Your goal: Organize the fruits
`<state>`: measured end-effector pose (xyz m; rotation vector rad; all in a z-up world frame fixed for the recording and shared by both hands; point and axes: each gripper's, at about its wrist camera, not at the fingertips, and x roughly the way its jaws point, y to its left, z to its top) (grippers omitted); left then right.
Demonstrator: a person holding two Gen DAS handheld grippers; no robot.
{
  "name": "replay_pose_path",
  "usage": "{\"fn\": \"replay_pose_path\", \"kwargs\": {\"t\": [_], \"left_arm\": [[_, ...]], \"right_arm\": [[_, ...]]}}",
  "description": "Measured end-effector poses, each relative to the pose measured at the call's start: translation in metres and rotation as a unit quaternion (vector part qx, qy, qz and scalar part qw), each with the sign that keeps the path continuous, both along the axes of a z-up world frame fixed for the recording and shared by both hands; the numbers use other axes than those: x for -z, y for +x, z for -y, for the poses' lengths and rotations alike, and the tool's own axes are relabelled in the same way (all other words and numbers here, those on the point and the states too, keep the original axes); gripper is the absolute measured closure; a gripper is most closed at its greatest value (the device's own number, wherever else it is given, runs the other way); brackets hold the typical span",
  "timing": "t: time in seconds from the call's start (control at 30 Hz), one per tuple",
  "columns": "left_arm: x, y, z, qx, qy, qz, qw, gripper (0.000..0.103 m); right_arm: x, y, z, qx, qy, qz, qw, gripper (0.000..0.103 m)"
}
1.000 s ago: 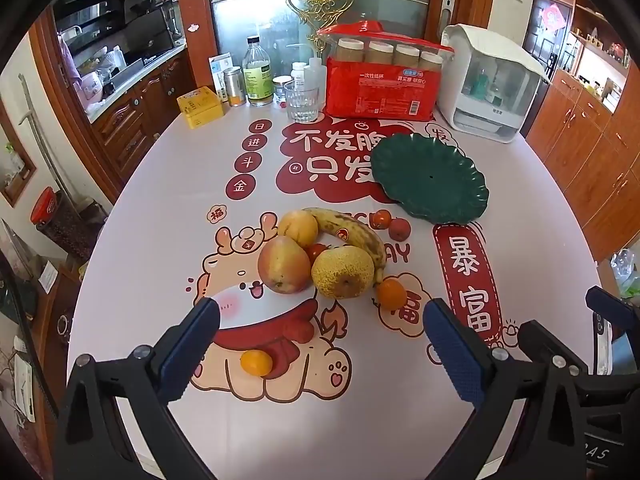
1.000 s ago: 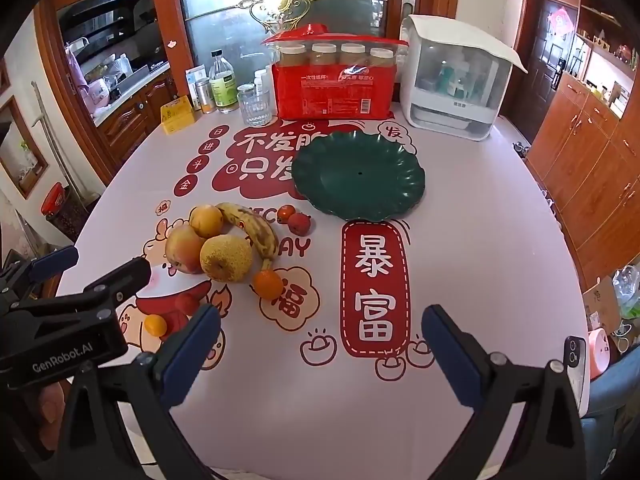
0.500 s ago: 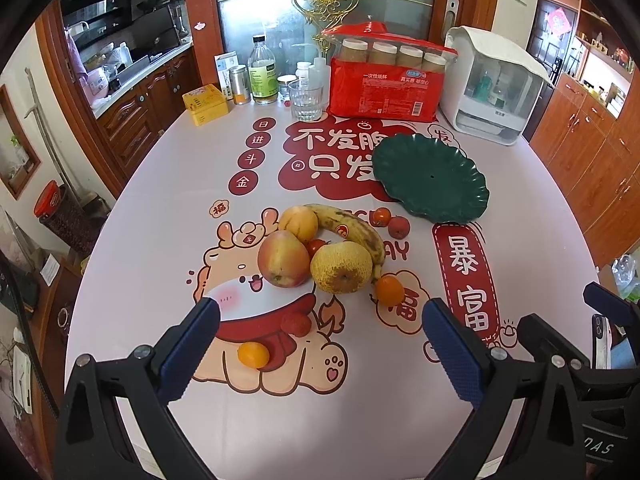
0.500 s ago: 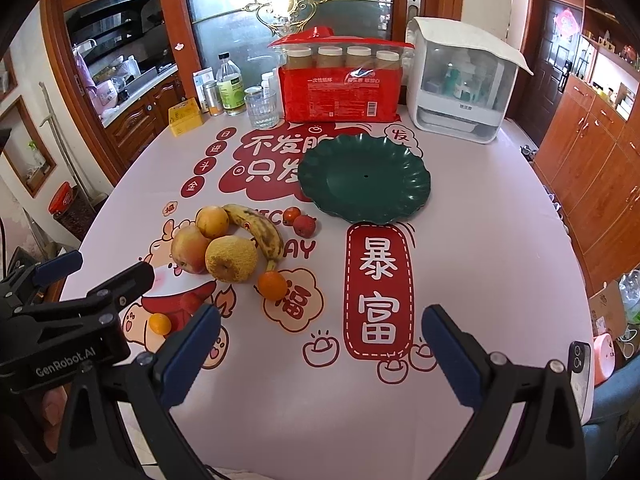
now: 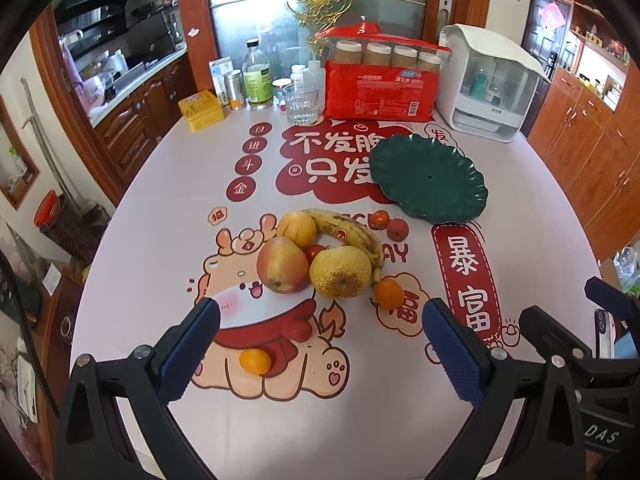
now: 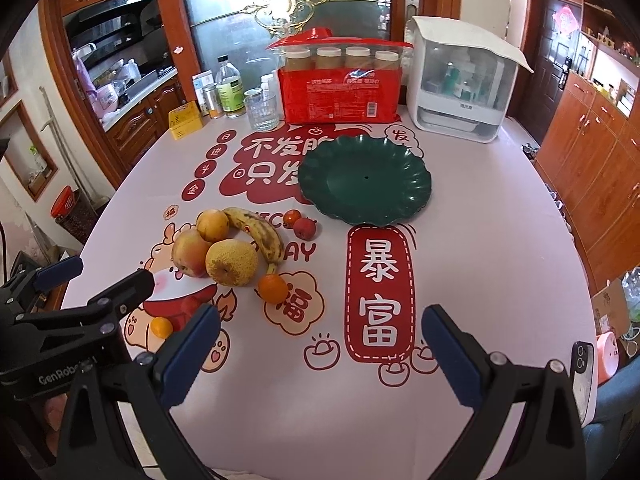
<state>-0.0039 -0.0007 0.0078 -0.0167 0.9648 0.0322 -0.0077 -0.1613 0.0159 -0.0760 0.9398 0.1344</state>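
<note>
A fruit pile lies mid-table: a red-yellow apple [image 5: 282, 265], a rough yellow pear [image 5: 340, 272], a spotted banana [image 5: 352, 232], a peach-coloured fruit [image 5: 297, 227], a tangerine [image 5: 389, 293] and small red fruits [image 5: 397, 229]. A small kumquat [image 5: 254, 361] and a red fruit [image 5: 296, 329] lie nearer. An empty dark green plate [image 5: 428, 178] sits beyond; it also shows in the right wrist view [image 6: 365, 178]. My left gripper [image 5: 320, 344] is open and empty, short of the pile. My right gripper [image 6: 320, 346] is open and empty, to the right of the fruit pile [image 6: 232, 262].
At the table's far edge stand a red package of jars [image 5: 378, 84], a white lidded container [image 5: 486, 88], a glass [image 5: 302, 106], bottles [image 5: 258, 80] and a yellow box [image 5: 201, 110]. Wooden cabinets line both sides. The table's near edge is below the grippers.
Both grippers have drifted slightly, so the fruit and plate sit a little higher in view. Both stay open and empty; nothing on the table has moved.
</note>
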Motion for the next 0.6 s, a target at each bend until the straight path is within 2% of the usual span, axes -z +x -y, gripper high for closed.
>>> {"fn": "replay_pose_path", "kwargs": {"t": [0.33, 0.6], "left_arm": [[-0.0072, 0.0103, -0.0009, 0.028, 0.009, 0.016, 0.9994, 0.002], [-0.0050, 0.0080, -0.0046, 0.041, -0.009, 0.017, 0.9990, 0.002]], "right_arm": [[-0.0044, 0.0073, 0.0032, 0.038, -0.005, 0.005, 0.999, 0.002], [-0.0075, 0.0021, 0.0010, 0.047, -0.005, 0.013, 0.999, 0.002]]}}
